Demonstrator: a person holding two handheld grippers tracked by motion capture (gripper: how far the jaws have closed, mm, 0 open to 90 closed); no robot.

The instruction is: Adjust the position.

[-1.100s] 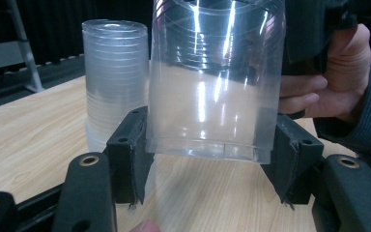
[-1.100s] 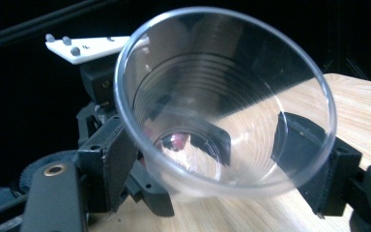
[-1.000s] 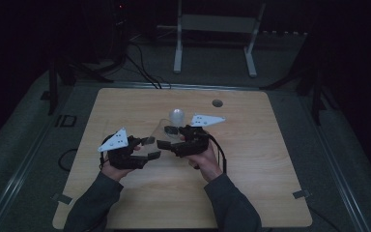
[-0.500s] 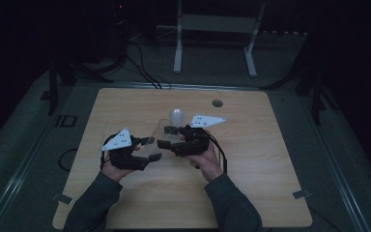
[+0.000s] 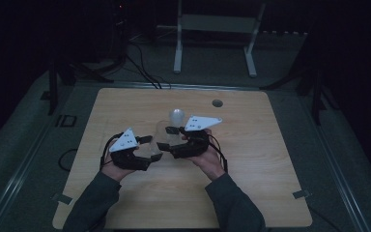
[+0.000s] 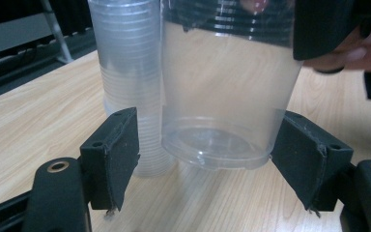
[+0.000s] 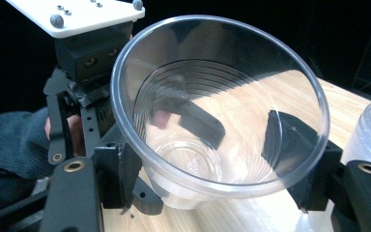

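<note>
The clear plastic cup was held above the desk, near its middle, gripped near its rim by the right hand-held gripper, whose pads pressed its wall. The left hand-held gripper had just been opening; its jaws stood wide on either side of the cup's base, pads clear of it. The step in hand looked like a handover after one cup was pulled off the stack of cups just behind. Next, the left hand-held gripper would need to back away without knocking the base, so the right could set the cup down. No brand, label or writing could be read.
</note>
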